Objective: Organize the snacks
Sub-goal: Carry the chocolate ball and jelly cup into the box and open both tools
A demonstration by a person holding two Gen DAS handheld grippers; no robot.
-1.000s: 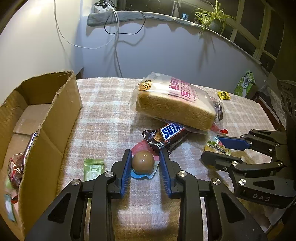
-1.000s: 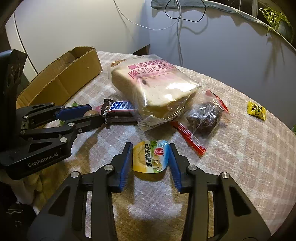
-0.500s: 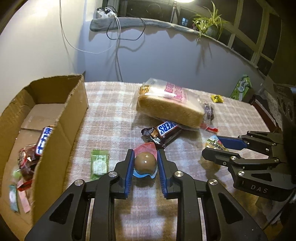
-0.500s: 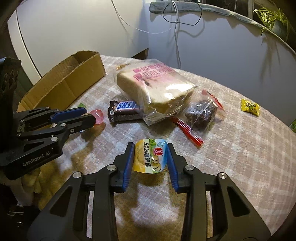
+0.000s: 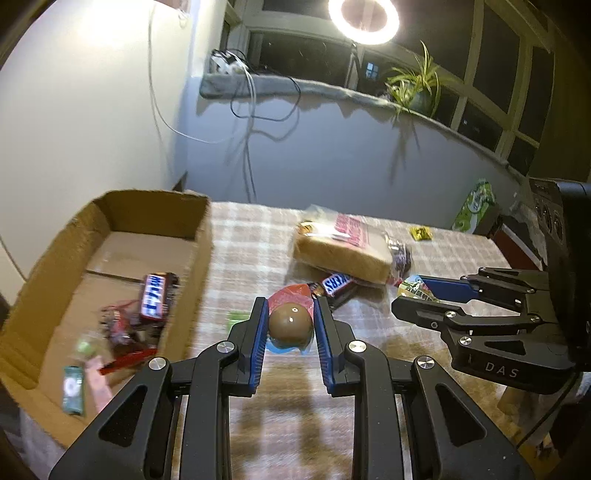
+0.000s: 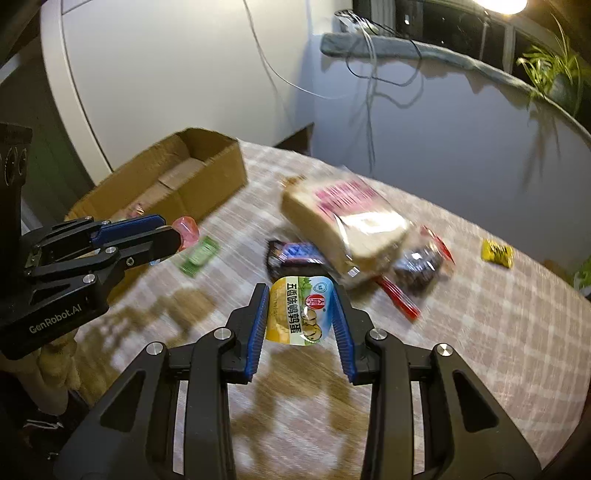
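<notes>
The left gripper (image 5: pixel 290 325) is clamped on a round brown snack in a pink-and-blue wrapper (image 5: pixel 289 322), both blue pads pressing its sides, and holds it clear of the checked tablecloth (image 5: pixel 251 236). The right gripper (image 6: pixel 300 314) is closed on a yellow-and-green sealed pouch with printed characters (image 6: pixel 300 312), also lifted off the cloth.

The left wrist view looks down into the cardboard box (image 5: pixel 155 206) at the table's left edge: inside lie a Snickers bar (image 5: pixel 157 295), a dark red packet (image 5: pixel 118 325), a small green sachet (image 5: pixel 72 387) and other wrappers too blurred to name. This view also shows the ring light (image 5: pixel 364 16) and the potted plant (image 5: pixel 415 86) on the far sill, and a green packet (image 5: pixel 476 205) at the far right end of the table. The right gripper appears here from the side, on the right, with the pouch's edge showing at its tips.

The right wrist view sees the box (image 6: pixel 207 162) only from outside, so its contents are mostly hidden. It shows more clearly what stays on the cloth: the bagged sliced bread (image 6: pixel 343 225) in the middle, a second Snickers bar (image 6: pixel 295 254) tucked against its near left side, a clear bag of dark pieces with a red strip (image 6: pixel 421 264) at its right, a yellow candy (image 6: pixel 498 253) far right, and a green sachet (image 6: pixel 199 254) near the box. The left gripper (image 6: pixel 173 230) shows at left with the pink wrapper peeking past its tips.
</notes>
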